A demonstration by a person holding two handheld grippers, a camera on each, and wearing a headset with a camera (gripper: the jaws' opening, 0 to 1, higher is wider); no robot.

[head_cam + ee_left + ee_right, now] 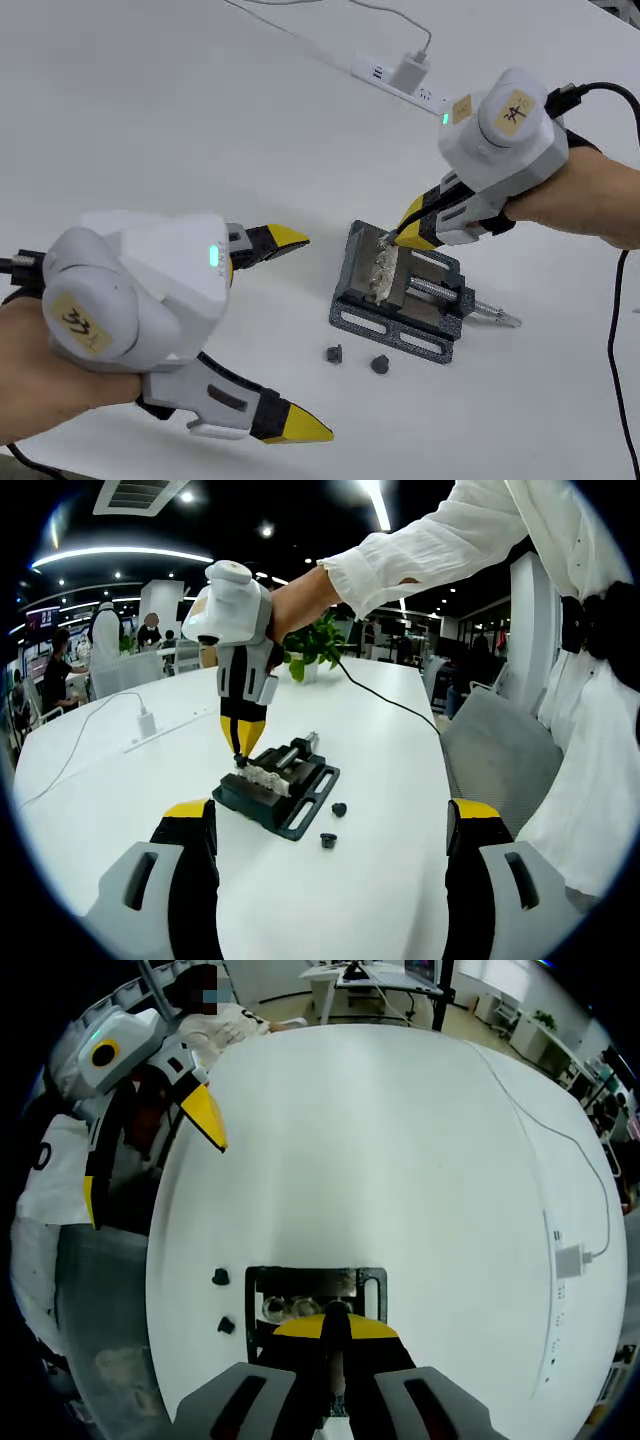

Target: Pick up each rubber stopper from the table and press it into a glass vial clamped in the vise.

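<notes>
A dark vise (355, 318) stands on the white table with clear glass vials (382, 270) clamped in it. My right gripper (390, 238) points down at the vials' far end, shut on a small dark rubber stopper that touches a vial top. In the right gripper view the shut yellow tips (336, 1324) sit just over the vials (285, 1307). Two loose stoppers (333, 353) (380, 364) lie on the table in front of the vise. My left gripper (297, 333) hovers wide open to the left of them, holding nothing; its view shows the vise (300, 802) and both stoppers (340, 808) (328, 840).
A white power strip (398, 80) with a charger and cable lies at the back of the table. The right gripper's black cable (612, 330) hangs along the right side. People sit at other tables in the background of the left gripper view.
</notes>
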